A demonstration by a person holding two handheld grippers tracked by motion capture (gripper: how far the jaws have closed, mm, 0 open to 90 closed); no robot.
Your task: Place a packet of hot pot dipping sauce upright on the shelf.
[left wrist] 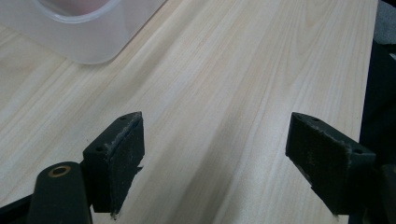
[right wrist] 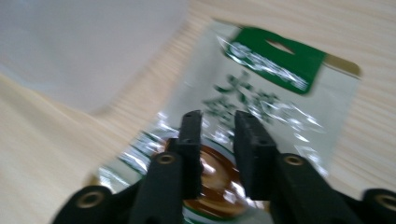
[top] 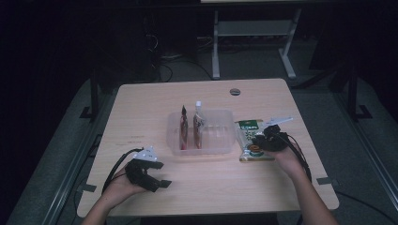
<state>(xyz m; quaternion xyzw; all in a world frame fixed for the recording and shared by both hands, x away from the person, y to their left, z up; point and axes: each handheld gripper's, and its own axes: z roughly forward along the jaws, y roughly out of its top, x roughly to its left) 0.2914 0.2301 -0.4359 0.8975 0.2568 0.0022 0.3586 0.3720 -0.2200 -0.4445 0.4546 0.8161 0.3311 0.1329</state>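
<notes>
Jaws of right gripper stand narrow, just above the green-topped pouch, w/ a small gap, not pinching yet; probably lining up a pick. Beyond it to the left sits the clear tub w/ two sachets. Left gripper hangs wide open, empty, over bare counter.

Dim lab: bare wooden table, trailing floor cables, metal frames.

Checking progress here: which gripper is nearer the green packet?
Right. The right gripper is over the green packet, jaws nearly together; the left gripper sits far across the table, beyond the clear tub.
</notes>
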